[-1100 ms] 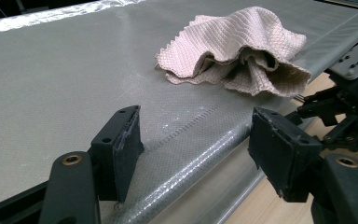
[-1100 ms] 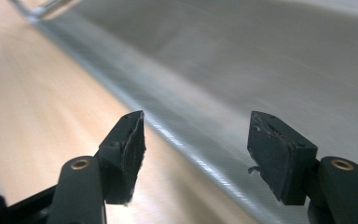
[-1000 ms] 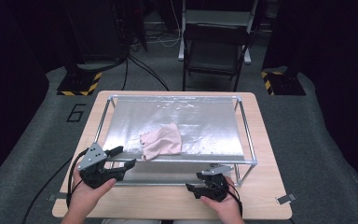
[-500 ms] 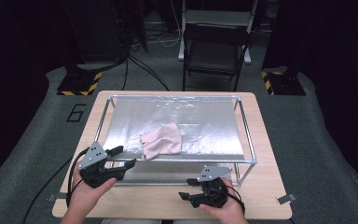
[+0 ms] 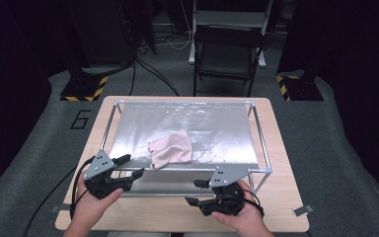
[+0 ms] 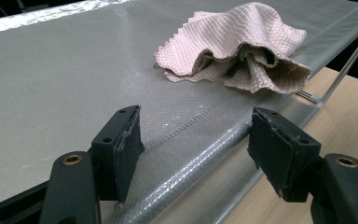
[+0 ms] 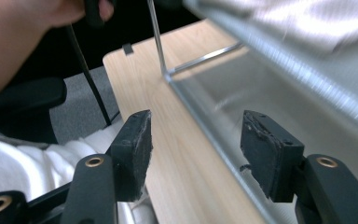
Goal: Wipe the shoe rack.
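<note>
Left hand-held gripper (image 5: 128,166): jaws wide open, nothing held, poised at the near edge of the silver sheet (image 5: 143,123). Right hand-held gripper (image 5: 195,191): jaws have just been closing, now partly open with nothing between them, seen over the wooden surface (image 5: 286,197) beside the metal frame (image 5: 259,138).

Pink cloth (image 5: 171,152) lies crumpled on the sheet, just beyond the left gripper, apart from both. Waffle weave, scalloped edge.

A "6" (image 5: 81,119) is read on the floor.

Count: one pink waffle-weave cloth (image 5: 171,152), on one metal-framed mesh rack (image 5: 128,118); one bench (image 5: 286,163); two tools, left tool (image 5: 127,167), right tool (image 5: 195,192).
</note>
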Motion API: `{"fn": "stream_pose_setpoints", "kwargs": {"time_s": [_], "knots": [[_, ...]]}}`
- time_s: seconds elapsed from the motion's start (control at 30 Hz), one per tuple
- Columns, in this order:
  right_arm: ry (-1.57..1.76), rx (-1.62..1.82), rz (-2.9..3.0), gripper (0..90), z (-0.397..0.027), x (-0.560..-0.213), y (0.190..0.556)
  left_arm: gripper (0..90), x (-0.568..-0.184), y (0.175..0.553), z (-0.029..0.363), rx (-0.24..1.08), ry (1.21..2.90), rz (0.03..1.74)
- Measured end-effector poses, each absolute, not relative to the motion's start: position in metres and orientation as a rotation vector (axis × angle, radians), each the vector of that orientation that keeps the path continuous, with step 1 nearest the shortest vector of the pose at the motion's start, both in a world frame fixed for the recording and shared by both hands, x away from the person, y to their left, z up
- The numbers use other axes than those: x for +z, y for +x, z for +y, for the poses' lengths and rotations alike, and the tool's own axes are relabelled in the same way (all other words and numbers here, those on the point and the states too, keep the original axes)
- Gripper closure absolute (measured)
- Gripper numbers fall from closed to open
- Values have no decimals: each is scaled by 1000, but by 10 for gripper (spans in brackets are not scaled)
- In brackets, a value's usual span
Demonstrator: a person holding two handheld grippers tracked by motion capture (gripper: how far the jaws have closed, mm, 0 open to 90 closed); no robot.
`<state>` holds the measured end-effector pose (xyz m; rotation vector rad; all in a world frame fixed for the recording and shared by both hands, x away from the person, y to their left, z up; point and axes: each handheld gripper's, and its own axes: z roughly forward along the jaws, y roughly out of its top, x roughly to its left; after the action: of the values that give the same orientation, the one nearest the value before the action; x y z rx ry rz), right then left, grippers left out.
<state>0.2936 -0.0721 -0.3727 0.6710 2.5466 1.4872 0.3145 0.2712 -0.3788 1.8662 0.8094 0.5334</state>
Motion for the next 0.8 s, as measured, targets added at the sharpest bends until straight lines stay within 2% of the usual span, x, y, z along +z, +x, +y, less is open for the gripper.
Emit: {"fn": "stream_pose_setpoints", "kwargs": {"time_s": [0.37, 0.8], "knots": [[600, 1488, 2515, 438, -63, -327, 316, 344, -379, 315, 271, 532, 1869, 807], [639, 1464, 2489, 417, -36, -316, 359, 344, -379, 314, 271, 538, 1872, 797]]}}
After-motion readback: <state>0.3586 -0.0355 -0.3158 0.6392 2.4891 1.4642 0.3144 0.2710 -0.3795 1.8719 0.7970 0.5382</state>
